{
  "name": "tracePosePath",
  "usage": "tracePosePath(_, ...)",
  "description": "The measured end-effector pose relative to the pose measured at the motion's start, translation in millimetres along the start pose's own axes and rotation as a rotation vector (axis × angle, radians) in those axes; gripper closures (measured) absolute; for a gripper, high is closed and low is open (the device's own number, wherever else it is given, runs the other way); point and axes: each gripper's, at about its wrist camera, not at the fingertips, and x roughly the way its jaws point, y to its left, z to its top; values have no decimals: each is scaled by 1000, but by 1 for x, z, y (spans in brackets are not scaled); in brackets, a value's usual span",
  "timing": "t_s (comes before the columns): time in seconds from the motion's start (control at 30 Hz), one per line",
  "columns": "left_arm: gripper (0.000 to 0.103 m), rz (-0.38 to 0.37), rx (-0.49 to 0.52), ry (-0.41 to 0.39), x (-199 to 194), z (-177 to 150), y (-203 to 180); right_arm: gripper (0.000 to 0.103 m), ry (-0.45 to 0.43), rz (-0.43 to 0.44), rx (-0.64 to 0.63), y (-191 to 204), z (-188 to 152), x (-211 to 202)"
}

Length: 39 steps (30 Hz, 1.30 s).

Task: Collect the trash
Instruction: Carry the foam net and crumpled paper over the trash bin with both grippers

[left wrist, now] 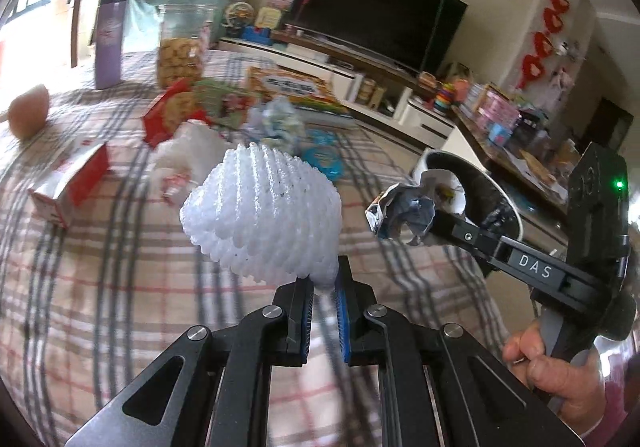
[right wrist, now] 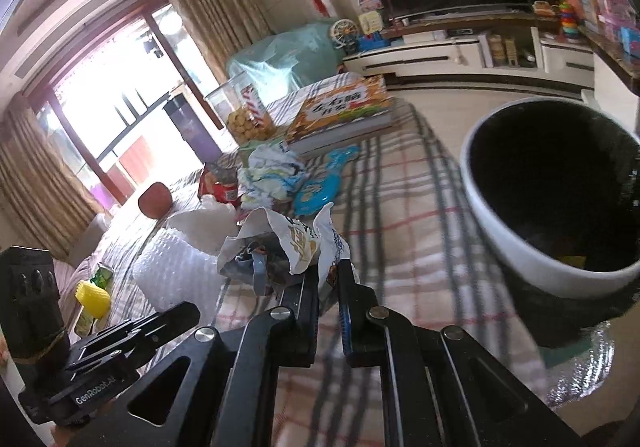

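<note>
Left tongs (left wrist: pixel 323 281) are clamped on the bottom edge of a white ribbed foam fruit net (left wrist: pixel 262 217), and it hangs lifted clear above the table with the plaid cloth in grey, red and cream (left wrist: pixel 100 287). Over on the right, the right tongs (right wrist: pixel 329 279) are pinched tight on a crumpled white and blue snack wrapper (right wrist: pixel 296 243); from the left wrist view that same wrapper (left wrist: pixel 402 217) sits at the tip of the right tongs (left wrist: pixel 430 225), held up near the rim of the round bin with the white rim and dark inside (left wrist: pixel 486 187). In the right wrist view the bin (right wrist: pixel 504 235) stands just off the table's right edge, close beside the wrapper, with a scrap of yellow low inside it. More rubbish lies on the cloth: a crumpled ball of pale printed paper (left wrist: pixel 278 119), a flat blue plastic pack (left wrist: pixel 324 161), a limp white plastic bag (left wrist: pixel 188 157) and a small red and white carton (left wrist: pixel 70 185) on its side. Further back stand a clear jar of round biscuits (left wrist: pixel 180 47), a tall purple tumbler (left wrist: pixel 110 37) and a big orange picture book (left wrist: pixel 288 87). A reddish apple (right wrist: pixel 155 200) rests near the far left edge.
</note>
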Motion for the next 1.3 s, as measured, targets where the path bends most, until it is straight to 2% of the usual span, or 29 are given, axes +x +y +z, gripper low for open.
tracePosePath(0.53,94,-78,88,44,51,20,-39,95,-75,-96,57,-49,2,-49)
tracePosePath(0.93,94,-152,154,73,89,37,-70,95,-120,-160,101,-86,8,-74)
tracePosePath(1.3,94,-182,209,93,113,45,-98,95,-138,-205,139,-115,16,-87)
